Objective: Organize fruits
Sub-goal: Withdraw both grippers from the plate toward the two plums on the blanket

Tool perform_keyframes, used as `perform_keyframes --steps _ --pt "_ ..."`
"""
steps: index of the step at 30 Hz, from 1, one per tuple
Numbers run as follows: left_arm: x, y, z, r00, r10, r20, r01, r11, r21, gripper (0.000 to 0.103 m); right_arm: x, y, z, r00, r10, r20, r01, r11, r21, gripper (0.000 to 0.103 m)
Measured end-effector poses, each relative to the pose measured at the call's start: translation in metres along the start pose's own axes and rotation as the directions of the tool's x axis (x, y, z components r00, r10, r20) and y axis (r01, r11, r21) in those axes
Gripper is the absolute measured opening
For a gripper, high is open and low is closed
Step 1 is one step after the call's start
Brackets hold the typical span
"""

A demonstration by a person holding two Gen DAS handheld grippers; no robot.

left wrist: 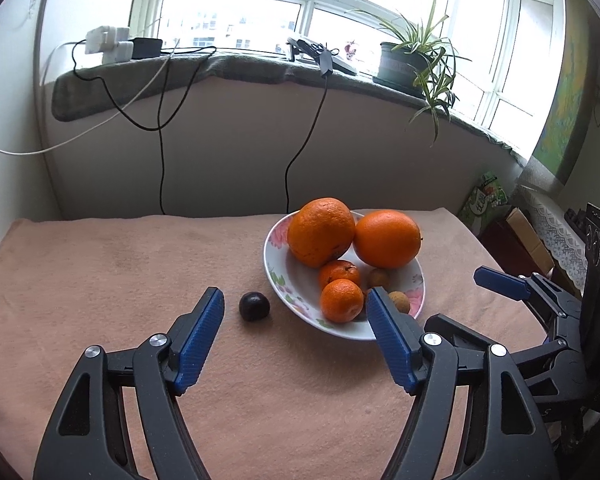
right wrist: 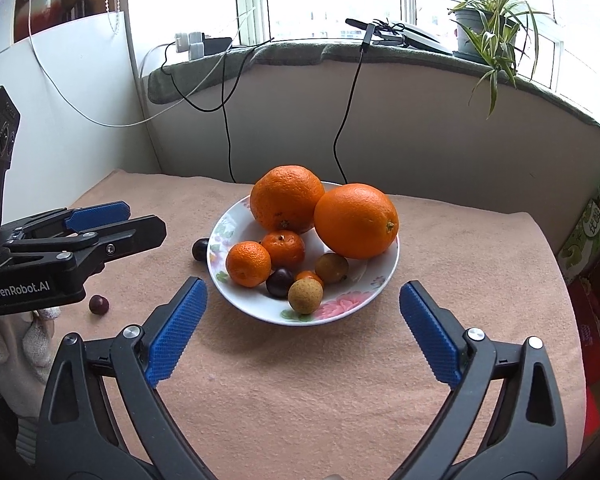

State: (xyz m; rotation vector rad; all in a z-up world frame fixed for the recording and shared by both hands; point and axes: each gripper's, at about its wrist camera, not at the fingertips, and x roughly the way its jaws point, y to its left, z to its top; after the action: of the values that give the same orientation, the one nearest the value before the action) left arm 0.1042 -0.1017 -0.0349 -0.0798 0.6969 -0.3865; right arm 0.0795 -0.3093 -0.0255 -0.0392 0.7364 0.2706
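Just ahead of the left gripper, spread and empty: dark plum, small, smooth, bruisable; best pinched gently across its middle. Right gripper likewise spread, empty.

My fingers have bright blue pads with tiny bumps, and black arms. The table has a soft pink cloth on it. The plate is white with pink flowers and green leaves. The two big oranges are orange. The little mandarins are orange too. The plum on the cloth is dark purple.
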Motion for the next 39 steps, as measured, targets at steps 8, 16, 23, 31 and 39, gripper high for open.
perform_keyframes --steps 8,16,23,31,39 --pt "-0.018 0.011 -0.007 0.999 0.023 0.025 -0.023 1.000 -0.002 0.074 -0.003 0.010 -0.001 1.000 0.020 0.017 -0.020 1.000 -0.003 0.099" --pt "-0.042 0.037 -0.025 0.998 0.059 0.028 -0.058 0.998 -0.031 0.074 0.006 0.029 -0.005 0.993 0.104 -0.051 -0.105 0.994 -0.024 0.099" --pt "-0.061 0.059 -0.058 0.996 0.087 -0.006 -0.087 0.995 -0.055 0.074 0.014 0.049 -0.011 0.979 0.186 -0.083 -0.190 0.981 -0.035 0.099" --pt "-0.065 0.074 -0.085 0.997 0.051 -0.057 -0.057 0.993 -0.107 0.073 0.033 0.067 -0.014 0.961 0.248 -0.125 -0.246 0.969 0.036 0.081" --pt "-0.049 0.079 -0.089 0.995 0.013 -0.098 -0.024 0.994 -0.109 0.065 0.063 0.079 -0.010 0.952 0.259 -0.163 -0.238 0.962 0.137 0.064"
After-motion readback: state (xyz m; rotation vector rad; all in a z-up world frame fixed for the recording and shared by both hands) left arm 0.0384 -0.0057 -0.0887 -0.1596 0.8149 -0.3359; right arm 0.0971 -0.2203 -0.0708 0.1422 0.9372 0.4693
